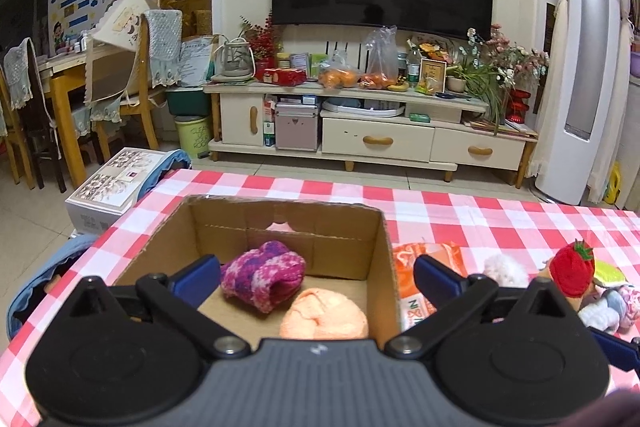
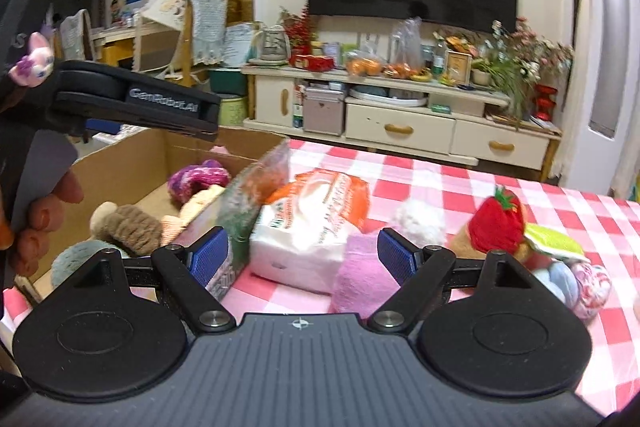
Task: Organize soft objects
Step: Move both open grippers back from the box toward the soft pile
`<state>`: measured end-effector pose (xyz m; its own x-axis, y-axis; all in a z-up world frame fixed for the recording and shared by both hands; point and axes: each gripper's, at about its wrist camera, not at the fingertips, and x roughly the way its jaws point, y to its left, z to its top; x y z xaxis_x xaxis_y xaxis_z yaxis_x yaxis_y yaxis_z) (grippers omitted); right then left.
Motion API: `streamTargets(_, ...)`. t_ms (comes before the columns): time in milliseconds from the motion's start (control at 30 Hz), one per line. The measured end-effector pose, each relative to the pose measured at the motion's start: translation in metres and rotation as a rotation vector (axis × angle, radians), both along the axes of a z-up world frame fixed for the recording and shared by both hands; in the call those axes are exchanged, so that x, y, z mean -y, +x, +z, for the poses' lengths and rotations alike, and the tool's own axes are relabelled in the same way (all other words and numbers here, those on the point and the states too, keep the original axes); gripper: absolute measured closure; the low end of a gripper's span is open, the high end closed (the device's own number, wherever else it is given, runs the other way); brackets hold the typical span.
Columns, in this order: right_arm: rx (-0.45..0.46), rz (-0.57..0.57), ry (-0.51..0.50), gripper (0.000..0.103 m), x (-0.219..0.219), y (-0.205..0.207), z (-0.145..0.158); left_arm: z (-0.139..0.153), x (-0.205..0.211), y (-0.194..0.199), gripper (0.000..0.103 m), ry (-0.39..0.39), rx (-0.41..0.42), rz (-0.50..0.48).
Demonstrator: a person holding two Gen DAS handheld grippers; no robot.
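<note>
My left gripper (image 1: 316,281) hangs open over a cardboard box (image 1: 380,247), nothing between its fingers. Below it in the box lie a magenta knitted roll (image 1: 262,277) and a peach roll (image 1: 324,315). The right wrist view also shows a brown plush (image 2: 128,227) in the box (image 2: 120,163). My right gripper (image 2: 304,255) is open, low over the checked cloth, facing a tissue pack (image 2: 308,227). A pink soft roll (image 2: 360,279) lies by its right finger, apart from the pad. A white fluffy ball (image 2: 420,219) and a strawberry plush (image 2: 496,223) sit further right.
The left gripper (image 2: 208,125) and a person's hand (image 2: 48,211) fill the left of the right wrist view. Small rolled items (image 2: 576,283) lie at the right on the red-checked tablecloth (image 1: 460,211). Beyond the table's far edge stand a TV cabinet (image 1: 372,139) and chairs (image 1: 120,99).
</note>
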<state>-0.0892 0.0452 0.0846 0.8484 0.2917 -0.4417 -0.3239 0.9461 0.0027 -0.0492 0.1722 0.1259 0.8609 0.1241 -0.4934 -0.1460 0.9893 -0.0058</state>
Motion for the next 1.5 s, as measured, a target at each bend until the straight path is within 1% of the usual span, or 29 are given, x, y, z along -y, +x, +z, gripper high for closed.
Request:
streamTargets(300, -0.006, -0.065, 0.036, 0.0, 0.006, -0.002, -0.006, -0.001, 0.016, 0.004, 0.001, 0.02, -0.009, -0.021)
streamTargets(633, 0.0, -0.109, 0.074, 0.0, 0.012, -0.007, -0.01, -0.004, 0.034, 0.008, 0.001, 0.05, -0.022, -0.052)
streamTargets(1167, -0.008, -0.18, 0.106, 0.0, 0.022, -0.012, -0.014, -0.009, 0.07, 0.014, 0.001, 0.109, -0.043, -0.103)
streamTargets(1500, -0.012, -0.238, 0.113, 0.0, 0.033, -0.017, -0.018, -0.013, 0.087, 0.014, 0.001, 0.136, -0.041, -0.14)
